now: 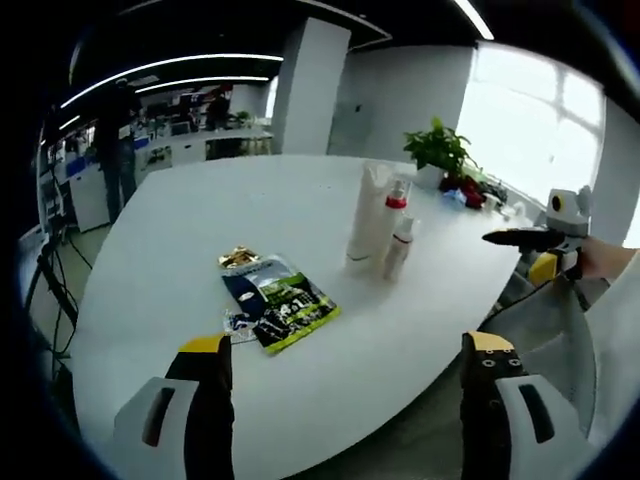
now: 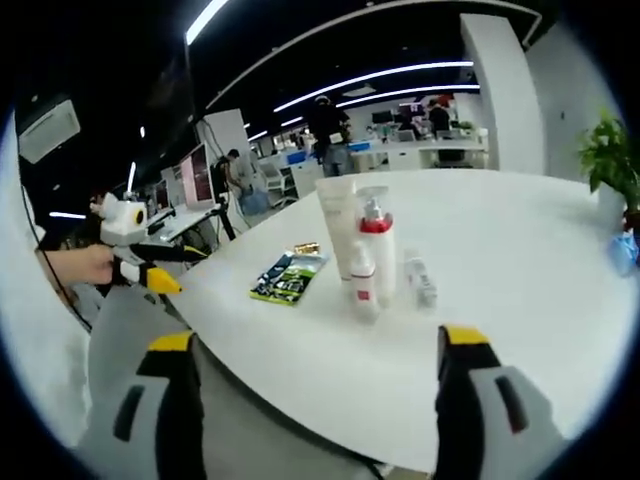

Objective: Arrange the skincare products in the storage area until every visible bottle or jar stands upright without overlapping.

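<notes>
Three skincare containers stand upright and close together on the white table (image 1: 200, 230): a tall white tube (image 1: 365, 212), a pump bottle with a red collar (image 1: 396, 215) and a small white bottle (image 1: 400, 246). The right gripper view has the tube (image 2: 337, 225), the pump bottle (image 2: 378, 245) and the small bottle (image 2: 363, 285), with a small clear bottle (image 2: 420, 278) lying flat beside them. My left gripper (image 1: 350, 400) is open, short of the table edge. My right gripper (image 2: 320, 400) is open too, off the table's opposite side, and also appears held by a hand (image 1: 545, 238).
A green and blue sachet pack (image 1: 280, 300) lies flat near the table's edge, and is also in the right gripper view (image 2: 290, 275). A potted plant (image 1: 438, 150) with red and blue items stands at the far side. People and desks fill the room behind.
</notes>
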